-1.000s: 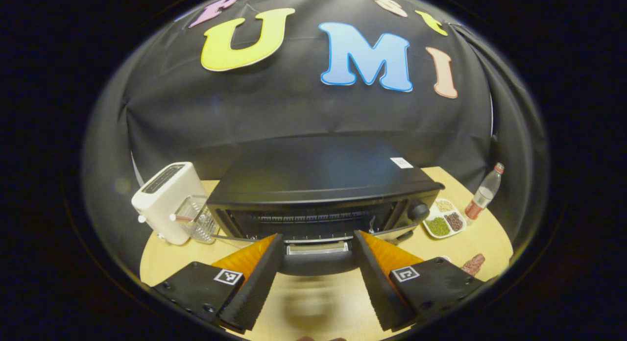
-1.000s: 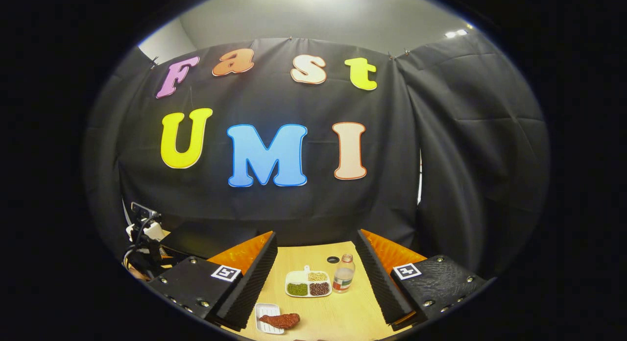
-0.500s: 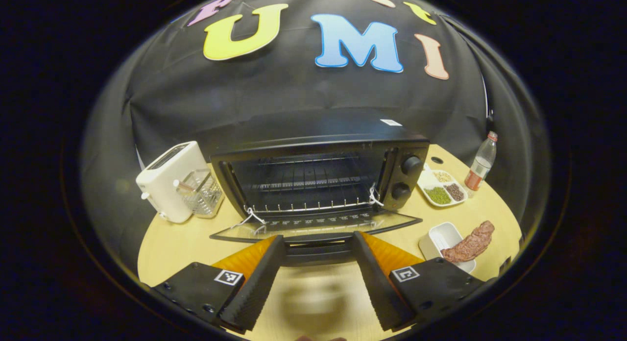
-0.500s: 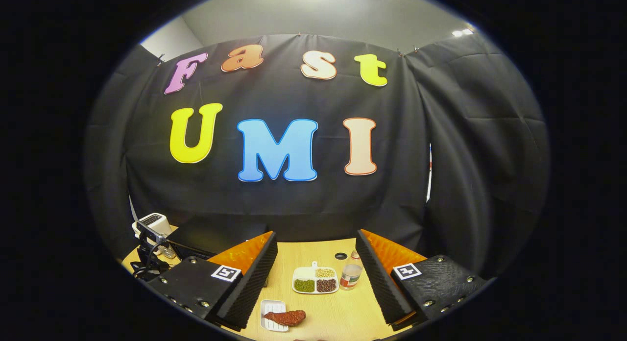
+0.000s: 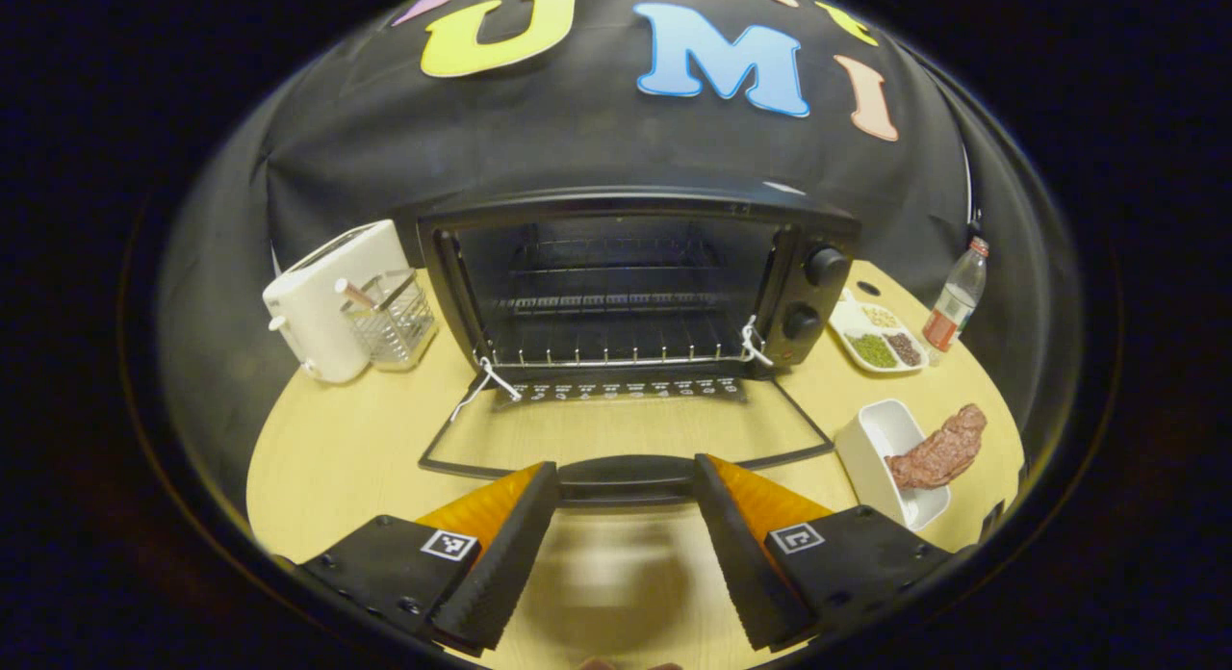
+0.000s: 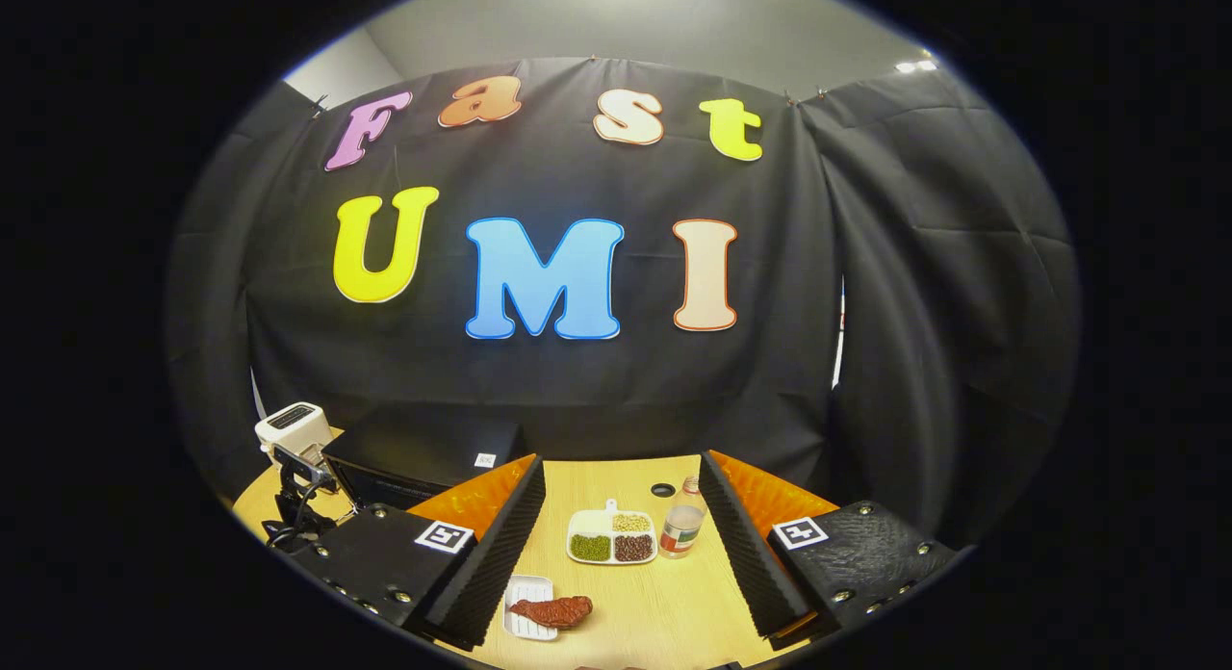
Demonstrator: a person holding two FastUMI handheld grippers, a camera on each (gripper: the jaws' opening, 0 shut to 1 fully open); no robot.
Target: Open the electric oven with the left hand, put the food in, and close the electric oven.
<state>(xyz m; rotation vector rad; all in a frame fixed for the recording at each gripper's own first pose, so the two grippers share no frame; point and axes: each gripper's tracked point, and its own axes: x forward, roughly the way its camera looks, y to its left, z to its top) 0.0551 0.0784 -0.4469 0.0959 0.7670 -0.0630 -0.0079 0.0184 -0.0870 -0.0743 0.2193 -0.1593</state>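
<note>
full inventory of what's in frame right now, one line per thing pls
oven: 1, black, back middle of table, door folded down flat
toaster: 1, white, left of oven
wire basket: 1, clear, between toaster and oven
divided dish: 1, white, holds green, brown and pale grains, right of oven
bottle: 1, clear with red label, right of dish
small tray: 1, white, front right
meat: 1, reddish brown, lying across tray rim
table: 1, light wood
left gripper: 1, fingers spread either side of door handle
right gripper: 1, fingers apart, above tray area
</note>
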